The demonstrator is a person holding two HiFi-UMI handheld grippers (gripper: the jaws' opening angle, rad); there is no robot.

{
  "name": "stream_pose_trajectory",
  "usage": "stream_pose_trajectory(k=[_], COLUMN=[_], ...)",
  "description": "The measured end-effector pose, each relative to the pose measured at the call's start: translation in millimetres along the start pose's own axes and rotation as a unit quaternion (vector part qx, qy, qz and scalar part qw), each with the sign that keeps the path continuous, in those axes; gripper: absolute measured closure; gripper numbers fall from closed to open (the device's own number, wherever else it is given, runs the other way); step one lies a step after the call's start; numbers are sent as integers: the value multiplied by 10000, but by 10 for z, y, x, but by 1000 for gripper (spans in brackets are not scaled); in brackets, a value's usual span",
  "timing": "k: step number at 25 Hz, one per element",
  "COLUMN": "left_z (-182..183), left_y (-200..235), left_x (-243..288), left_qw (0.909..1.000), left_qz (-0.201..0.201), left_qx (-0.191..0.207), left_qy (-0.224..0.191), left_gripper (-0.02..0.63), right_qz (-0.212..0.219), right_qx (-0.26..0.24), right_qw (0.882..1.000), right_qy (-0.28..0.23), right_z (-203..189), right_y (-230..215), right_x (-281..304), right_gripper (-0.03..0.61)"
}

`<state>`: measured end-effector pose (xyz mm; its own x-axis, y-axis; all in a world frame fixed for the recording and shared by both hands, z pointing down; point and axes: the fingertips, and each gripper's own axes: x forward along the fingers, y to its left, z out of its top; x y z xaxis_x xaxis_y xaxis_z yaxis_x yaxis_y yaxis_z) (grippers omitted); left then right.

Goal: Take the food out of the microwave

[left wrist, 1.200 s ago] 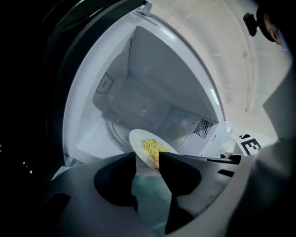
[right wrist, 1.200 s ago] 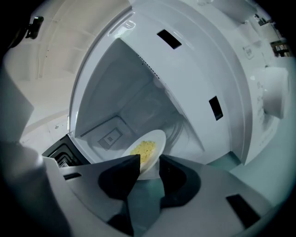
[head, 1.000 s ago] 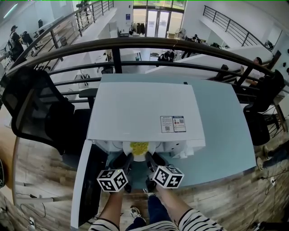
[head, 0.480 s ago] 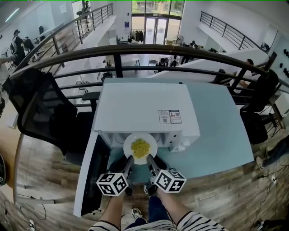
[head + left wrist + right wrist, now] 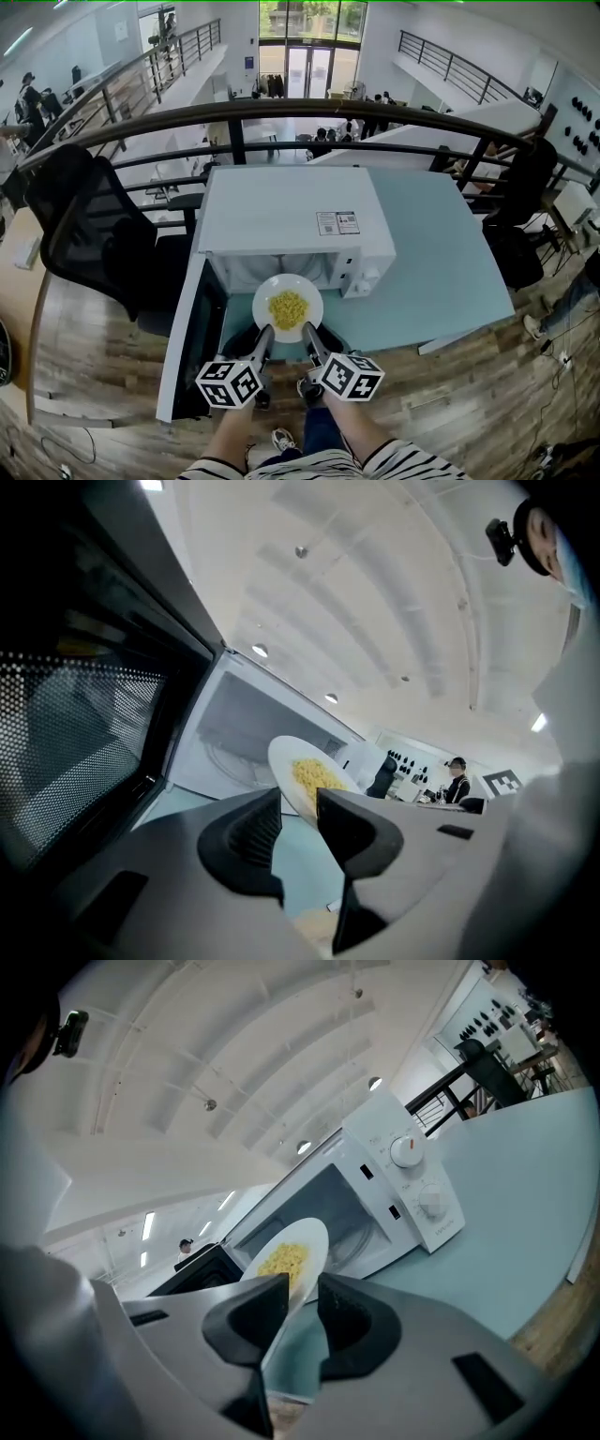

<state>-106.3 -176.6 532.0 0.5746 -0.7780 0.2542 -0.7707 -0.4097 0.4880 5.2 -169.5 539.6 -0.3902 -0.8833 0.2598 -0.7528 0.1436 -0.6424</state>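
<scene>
A white plate (image 5: 265,292) of yellow food (image 5: 288,306) hangs just in front of the open white microwave (image 5: 281,220), above the pale blue table (image 5: 441,272). My left gripper (image 5: 265,331) grips the plate's near rim on the left and my right gripper (image 5: 309,331) grips it on the right. Both pairs of jaws are closing further on that rim. In the left gripper view the plate (image 5: 284,759) stands between the jaws of the left gripper (image 5: 298,813). In the right gripper view the plate (image 5: 315,1237) sits between the jaws of the right gripper (image 5: 302,1302).
The microwave door (image 5: 187,347) stands swung open at the left, past the table's edge. A black office chair (image 5: 84,234) is to the left, a dark railing (image 5: 281,108) behind. The microwave's knobs (image 5: 405,1152) face the right gripper view.
The plate has come out of the microwave's cavity toward me and now hangs clear in front of it. Both grippers drew back and rose a little with it.
</scene>
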Motion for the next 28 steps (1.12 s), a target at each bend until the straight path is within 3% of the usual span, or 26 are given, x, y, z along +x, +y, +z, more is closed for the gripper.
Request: stream_pose_trajectory(k=[11, 28], left_z=[-34, -296], left_y=[-380, -1031], left_x=[-358, -634], left_qw=[9999, 9984], left_qz=[-129, 273], left_qx=[38, -167], left_qy=[-98, -474], left_gripper=[491, 497], right_qz=[100, 538], right_qx=[52, -49], right_qw=[9999, 9981], right_qy=[-70, 281], right_z=[9, 159], right_y=[134, 17], right_x=[-494, -1154], right_gripper=[474, 485])
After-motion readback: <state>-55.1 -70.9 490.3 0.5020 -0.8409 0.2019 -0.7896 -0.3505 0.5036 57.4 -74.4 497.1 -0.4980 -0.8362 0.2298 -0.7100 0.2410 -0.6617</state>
